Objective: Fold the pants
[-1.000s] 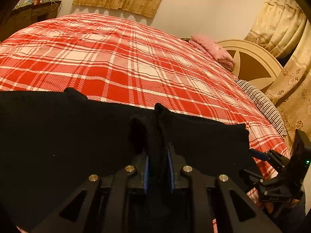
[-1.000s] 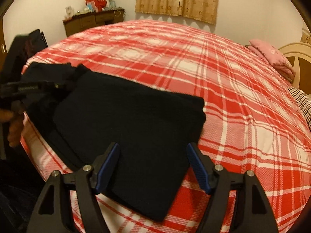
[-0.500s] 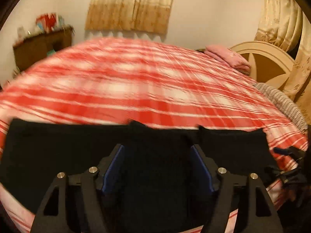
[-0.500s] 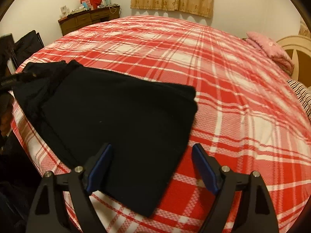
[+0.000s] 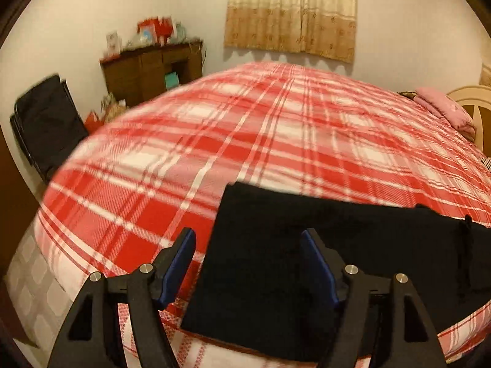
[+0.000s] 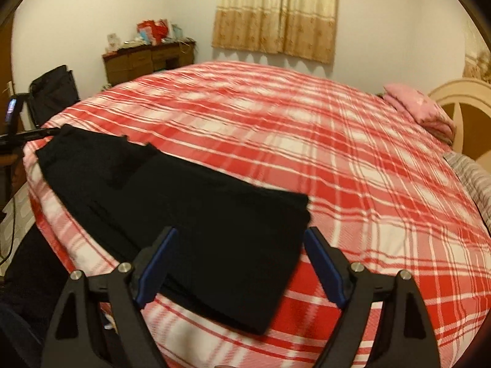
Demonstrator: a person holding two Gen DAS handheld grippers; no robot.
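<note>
The black pants lie folded flat on the near edge of the red plaid bed. My left gripper is open and empty, its blue-padded fingers astride the pants' left end. In the right wrist view the pants stretch from the bed's left corner to the middle. My right gripper is open and empty, hovering over their right end. The other gripper's tip shows by the pants' far left end.
A pink folded cloth lies by the cream headboard at the right. A wooden dresser with clutter stands against the back wall. A black bag stands left of the bed. A striped pillow lies at the right edge.
My left gripper let go of the pants, opened, and swung left toward their left end. My right gripper stayed open and drew back a little.
</note>
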